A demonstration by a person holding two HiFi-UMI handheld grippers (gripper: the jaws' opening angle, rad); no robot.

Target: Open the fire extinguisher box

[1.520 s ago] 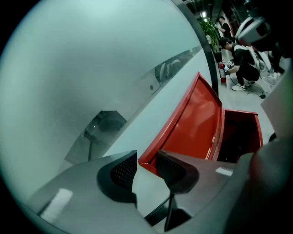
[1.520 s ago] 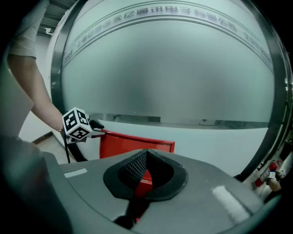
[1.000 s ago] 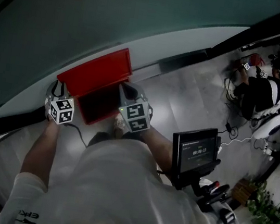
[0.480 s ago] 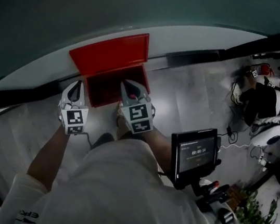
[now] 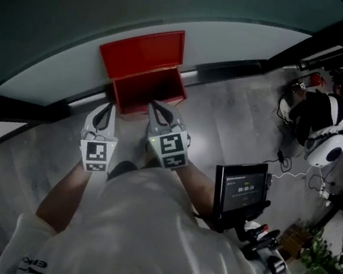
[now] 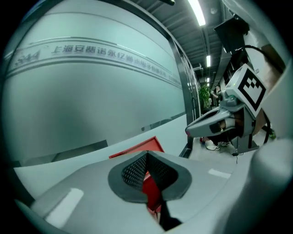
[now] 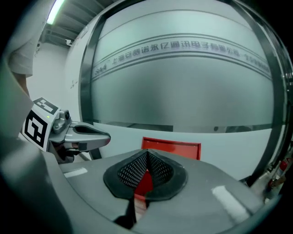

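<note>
The red fire extinguisher box (image 5: 144,71) stands on the floor against the frosted glass wall. Its lid (image 5: 143,51) is raised against the wall and its inside (image 5: 150,91) lies open. Both grippers hover just in front of it, touching nothing. My left gripper (image 5: 106,108) is shut and empty, near the box's front left corner. My right gripper (image 5: 155,107) is also shut and empty, at the box's front edge. In the left gripper view, the meshed pads (image 6: 137,170) meet over the red box (image 6: 143,148). The right gripper view shows the lid (image 7: 171,148) beyond closed pads (image 7: 158,170).
A small monitor on a stand (image 5: 240,189) stands at my right. A person (image 5: 320,118) sits on the grey floor at the far right among cables. A potted plant (image 5: 327,254) is at the lower right. A black baseboard (image 5: 227,68) runs along the wall.
The left gripper has left the box's left side, closed its jaws and drawn back toward me. The right gripper has also pulled back a little. The box stays open.
</note>
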